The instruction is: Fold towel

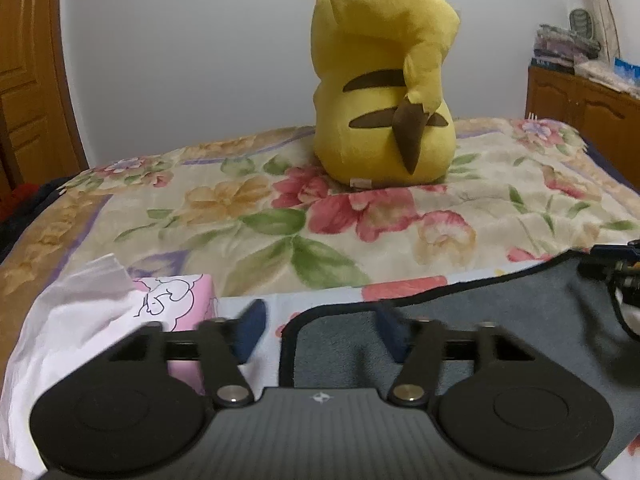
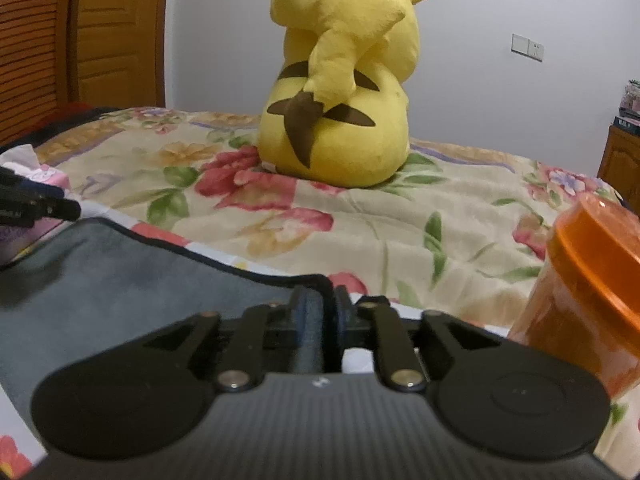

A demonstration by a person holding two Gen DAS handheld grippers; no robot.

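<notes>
Gripping one towel [image 2: 132, 264], two hand-held grippers.

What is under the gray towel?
The flowery blanket shows around the gray towel and goes under it. Whatever else lies beneath is covered, so I cannot tell.

The towel [image 1: 500, 320] is plain grey with a black bound edge. Under it the bedspread [image 1: 360, 216] is cream, printed with red, pink and orange flowers and green leaves. At twelve o'clock the plush toy [image 1: 384, 80] is yellow with dark brown stripes. At nine o'clock the tissue box [image 1: 180, 300] is pink with line drawings. At three o'clock in the right wrist view, the jar [image 2: 592, 280] is orange.
</notes>
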